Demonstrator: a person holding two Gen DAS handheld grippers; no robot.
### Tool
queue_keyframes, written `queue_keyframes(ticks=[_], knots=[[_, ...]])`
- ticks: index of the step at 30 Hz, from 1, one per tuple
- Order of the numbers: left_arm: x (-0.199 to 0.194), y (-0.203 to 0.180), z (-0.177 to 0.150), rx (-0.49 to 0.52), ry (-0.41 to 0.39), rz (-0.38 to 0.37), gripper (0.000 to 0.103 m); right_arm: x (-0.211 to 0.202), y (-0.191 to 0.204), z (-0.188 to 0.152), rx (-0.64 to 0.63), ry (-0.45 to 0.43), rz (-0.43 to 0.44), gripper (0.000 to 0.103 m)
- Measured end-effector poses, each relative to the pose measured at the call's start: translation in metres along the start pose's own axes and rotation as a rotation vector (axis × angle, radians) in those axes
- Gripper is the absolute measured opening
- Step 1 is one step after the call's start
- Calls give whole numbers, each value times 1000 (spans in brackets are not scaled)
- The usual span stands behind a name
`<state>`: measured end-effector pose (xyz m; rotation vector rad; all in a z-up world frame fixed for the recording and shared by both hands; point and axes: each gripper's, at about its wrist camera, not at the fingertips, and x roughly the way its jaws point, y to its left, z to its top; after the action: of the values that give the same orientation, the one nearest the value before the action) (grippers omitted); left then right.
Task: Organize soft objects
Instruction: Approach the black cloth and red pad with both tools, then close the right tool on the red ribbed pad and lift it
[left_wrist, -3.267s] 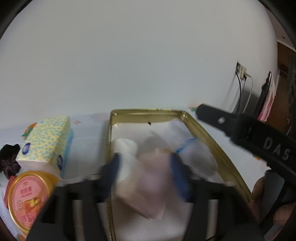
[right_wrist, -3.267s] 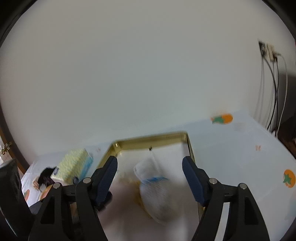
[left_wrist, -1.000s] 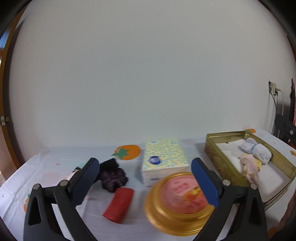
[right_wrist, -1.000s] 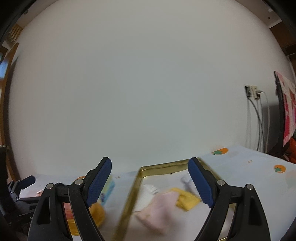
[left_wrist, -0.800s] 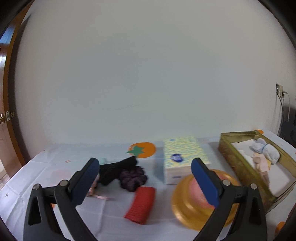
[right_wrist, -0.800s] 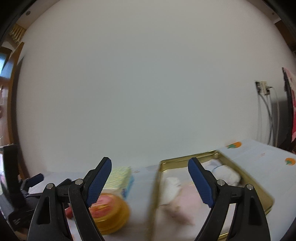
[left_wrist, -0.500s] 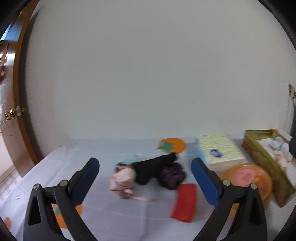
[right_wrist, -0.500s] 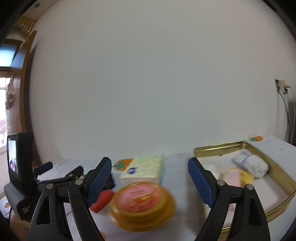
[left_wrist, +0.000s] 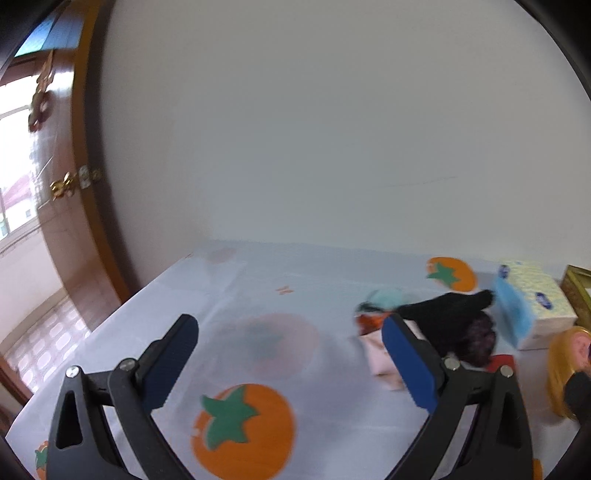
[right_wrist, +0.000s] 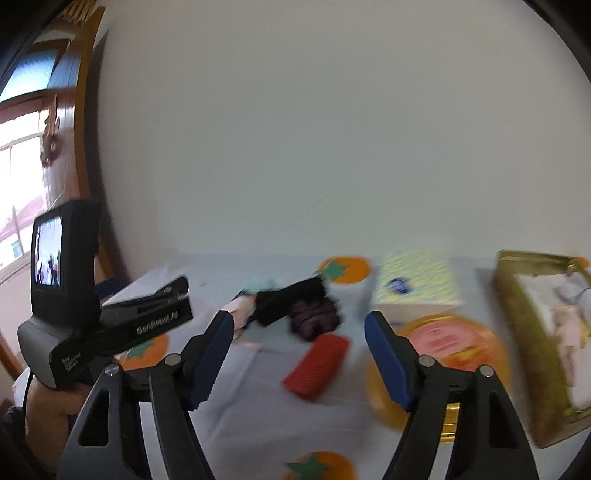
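Since both my tools were empty and spread wide, I judged the step in hand to be fetching the next soft thing from the heap, and doing it well meant lowering over one piece alone before squeezing. The table (left_wrist: 258, 280), largest of all, filled the lower half of both views under its tomato-print cloth. The gold tin (right_wrist: 517, 332) stood at the right edge of the right wrist view, with pale rolled cloths already inside. My left gripper (left_wrist: 288, 354) pointed at bare cloth, the heap off to its right; my right gripper (right_wrist: 299, 343) framed the red roll (right_wrist: 317, 365) low in the centre. Above it lay the black cloth (right_wrist: 291, 295), touching the dark purple scrunchie (right_wrist: 314, 314), with a pink piece (right_wrist: 240, 306) at the black cloth's left end. The tissue box (right_wrist: 417, 284) and the round yellow lid (right_wrist: 443, 343) stood between heap and tin, so I reckoned any carry had to rise over them. Both views were blurred, so finer detail escaped me.
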<state>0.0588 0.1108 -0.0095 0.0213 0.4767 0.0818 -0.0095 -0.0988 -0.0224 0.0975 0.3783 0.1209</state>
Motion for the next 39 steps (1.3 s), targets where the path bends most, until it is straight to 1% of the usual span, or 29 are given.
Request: queue_keyframes(ticks=[1,2,4,7,10,13,16,20,23,25,27,28,29,30,31,32,33,34,35,37,39], knots=[[4,6,0,-13,15,13,101,7,6,0,-3,28,10,74],[6,10,0,-20,23,21,101,14,10,-1,3,55,18,70],[11,16,0,-37,40,31,101,29,13,-2,24,111,33,69],[12,22,0,-66,62,24,101,53,14,-4,37,207,8,69],[13,23,0,-77,74,5,101,64,5,-7,85,257,-27,68],[13,20,0,-70,75,5,101,72,-3,-11,120,310,-68,68],[14,19,-1,-63,81,6,101,76,1,-10,101,333,-125,67],[15,20,-2,-67,89,7,101,95,13,-11,36,398,-192,67],[16,22,-2,-75,96,7,101,101,16,-11,17,401,-197,67],[16,23,-2,-77,98,7,101,100,14,-10,22,395,-189,60],[16,22,-3,-77,100,6,101,99,11,-10,16,392,-179,49],[16,22,-3,-76,101,5,101,93,8,-7,12,391,-171,47],[16,22,-3,-76,102,4,101,92,6,-7,8,390,-163,39],[15,21,-3,-77,103,5,101,90,2,-7,2,389,-144,28],[15,22,-4,-78,104,3,101,89,-2,-7,-3,388,-132,25],[15,21,-4,-81,105,4,101,88,-6,-7,0,387,-105,23],[14,21,-4,-83,106,4,101,90,-8,-8,6,385,-81,18],[15,22,-4,-84,107,3,101,86,-14,-8,21,379,-36,10],[15,22,-4,-86,109,0,101,83,-20,-7,38,370,28,1],[16,22,-4,-86,114,-10,101,74,-25,-6,54,338,121,1],[16,21,-5,-85,119,-15,101,63,-23,-4,24,292,155,1]])
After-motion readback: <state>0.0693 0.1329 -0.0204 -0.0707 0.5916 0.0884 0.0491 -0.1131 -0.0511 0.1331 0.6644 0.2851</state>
